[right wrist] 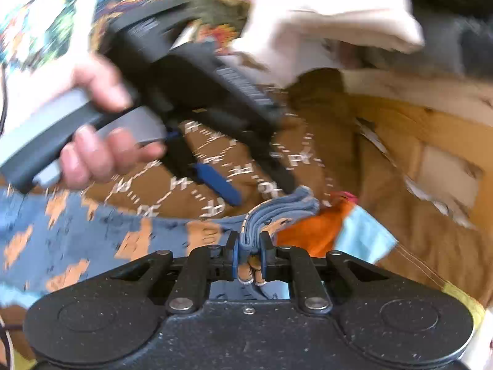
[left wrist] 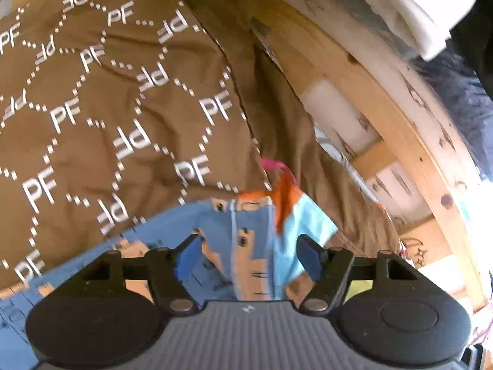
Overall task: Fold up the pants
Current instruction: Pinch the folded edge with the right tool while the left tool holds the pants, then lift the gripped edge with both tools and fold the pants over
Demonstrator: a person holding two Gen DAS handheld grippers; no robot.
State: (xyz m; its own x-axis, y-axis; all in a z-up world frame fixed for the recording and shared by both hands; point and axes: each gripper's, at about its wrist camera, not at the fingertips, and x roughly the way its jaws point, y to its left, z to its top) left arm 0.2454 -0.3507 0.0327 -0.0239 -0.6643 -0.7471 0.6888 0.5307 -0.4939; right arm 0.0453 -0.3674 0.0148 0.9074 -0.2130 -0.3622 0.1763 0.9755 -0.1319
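The pants (left wrist: 246, 240) are blue with tan cartoon prints, plus an orange and light-blue patch. They lie on a brown bedspread (left wrist: 107, 108) printed with "PF". My left gripper (left wrist: 249, 256) is open, its blue pads on either side of the pants' edge without closing on it. In the right wrist view my right gripper (right wrist: 249, 252) is shut on a bunched fold of the pants (right wrist: 271, 215). The left gripper (right wrist: 215, 182) also shows there, held in a hand, just above and behind the pants.
A wooden bed frame (left wrist: 400, 141) runs along the right. White folded cloth (right wrist: 339, 9) lies at the top. A colourful printed fabric (right wrist: 61, 9) is at the upper left in the right wrist view. Both views are motion blurred.
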